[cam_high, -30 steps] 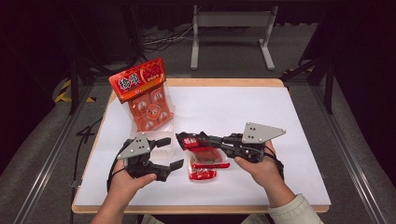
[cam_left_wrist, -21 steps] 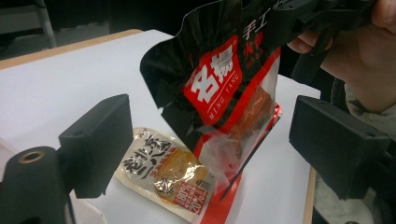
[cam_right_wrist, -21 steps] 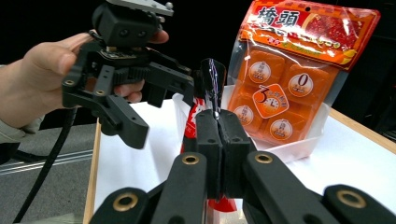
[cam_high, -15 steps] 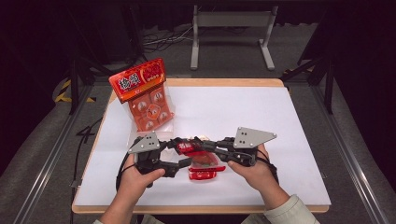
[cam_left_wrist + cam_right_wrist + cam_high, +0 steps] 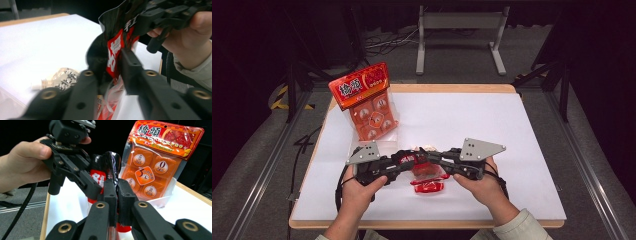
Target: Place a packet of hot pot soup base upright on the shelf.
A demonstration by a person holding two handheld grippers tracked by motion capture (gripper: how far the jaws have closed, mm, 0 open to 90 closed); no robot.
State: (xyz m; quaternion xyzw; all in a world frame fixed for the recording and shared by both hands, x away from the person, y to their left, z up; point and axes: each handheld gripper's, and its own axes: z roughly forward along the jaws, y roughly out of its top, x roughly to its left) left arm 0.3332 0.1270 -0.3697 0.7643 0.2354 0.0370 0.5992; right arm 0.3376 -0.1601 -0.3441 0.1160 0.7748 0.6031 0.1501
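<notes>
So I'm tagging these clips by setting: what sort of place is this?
Probably a lab recording station: a white-topped table on a dark floor, metal rails beside it, cables behind.

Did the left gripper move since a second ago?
Yes. In the high view the left gripper has moved right, away from the table's left edge, to the small red packet, and its jaws have just been closing on the packet's top.

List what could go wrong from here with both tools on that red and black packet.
1. Both the left tool and the right tool are shut on the top edge of the red and black packet, the left's jaws having just closed. Pulled apart, it could rip suddenly and spill.
2. A jerk could knock the small wrapped piece lying on the white table.
</notes>
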